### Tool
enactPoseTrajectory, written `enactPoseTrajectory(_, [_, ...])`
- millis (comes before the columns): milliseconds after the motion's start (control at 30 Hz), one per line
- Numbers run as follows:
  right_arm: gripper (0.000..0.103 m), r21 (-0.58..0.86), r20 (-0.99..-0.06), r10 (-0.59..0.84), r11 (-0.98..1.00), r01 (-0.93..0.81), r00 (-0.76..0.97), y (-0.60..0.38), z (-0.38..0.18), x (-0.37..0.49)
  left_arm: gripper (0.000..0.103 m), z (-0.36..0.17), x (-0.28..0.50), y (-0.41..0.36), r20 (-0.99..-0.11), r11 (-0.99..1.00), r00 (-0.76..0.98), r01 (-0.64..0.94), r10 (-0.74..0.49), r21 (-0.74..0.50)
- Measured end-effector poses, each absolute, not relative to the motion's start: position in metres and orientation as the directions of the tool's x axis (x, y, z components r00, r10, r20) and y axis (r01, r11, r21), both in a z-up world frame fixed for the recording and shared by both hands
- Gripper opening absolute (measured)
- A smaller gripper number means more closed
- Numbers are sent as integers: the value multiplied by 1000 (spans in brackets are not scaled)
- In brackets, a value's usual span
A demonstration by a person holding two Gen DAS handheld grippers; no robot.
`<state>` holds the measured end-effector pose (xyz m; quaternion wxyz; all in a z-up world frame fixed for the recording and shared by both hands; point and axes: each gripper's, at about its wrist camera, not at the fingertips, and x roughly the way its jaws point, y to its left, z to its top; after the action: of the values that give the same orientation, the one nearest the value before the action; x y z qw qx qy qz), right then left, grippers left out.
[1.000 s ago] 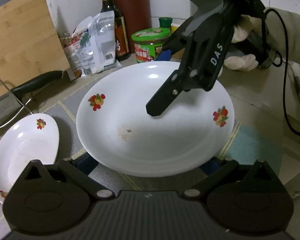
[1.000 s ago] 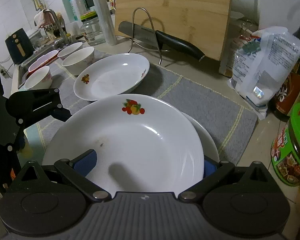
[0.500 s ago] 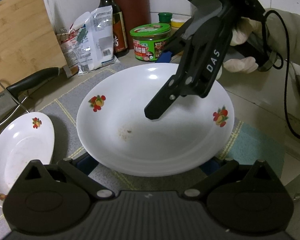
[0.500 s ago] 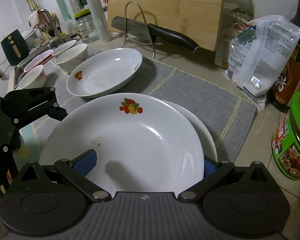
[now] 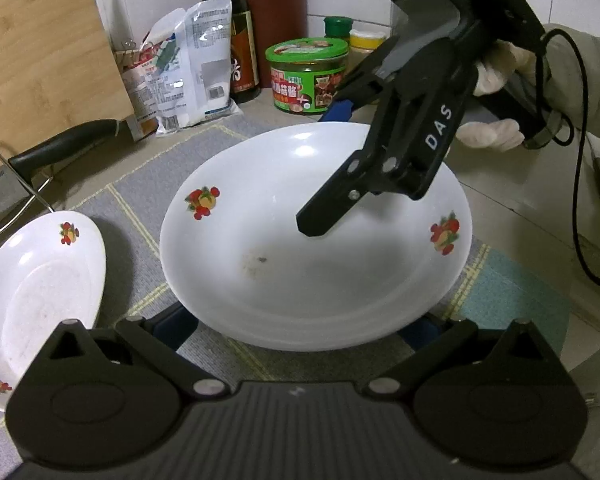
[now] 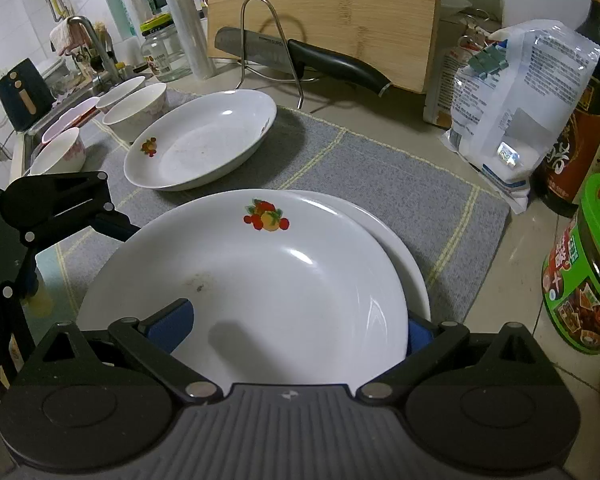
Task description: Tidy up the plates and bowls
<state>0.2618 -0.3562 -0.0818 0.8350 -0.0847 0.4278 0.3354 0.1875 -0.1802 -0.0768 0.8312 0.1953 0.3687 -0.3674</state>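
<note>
A fruit-patterned white plate [image 6: 260,280] is pinched at its near rim by the right gripper [image 6: 288,330], resting on a second plate [image 6: 400,248], apparently for stacking. The left gripper [image 5: 296,326] is spread wide around the plates' opposite edge, holding nothing. Farther off, a third plate [image 6: 204,140] and bowls [image 6: 136,110] are left on the grey mat [image 6: 380,184].

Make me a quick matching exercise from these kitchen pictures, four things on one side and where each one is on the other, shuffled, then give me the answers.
Things:
1. top plate
2. knife
3. green-lidded jar
4. second plate

Places:
A. alone on the grey mat, nearer the sink
B. on the bare counter beside the mat
C. stacked on another plate, rim between the right gripper's fingers
D. resting on the wire stand before the cutting board

Pairs: 1-C, 2-D, 3-B, 4-A
</note>
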Motion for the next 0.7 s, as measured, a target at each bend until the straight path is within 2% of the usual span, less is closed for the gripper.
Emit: enactPoseTrajectory(700, [103,149,-768,481,776,-613,422,-362,-78,257,103,-77,190,-180,-764,651,441,758,-472,35])
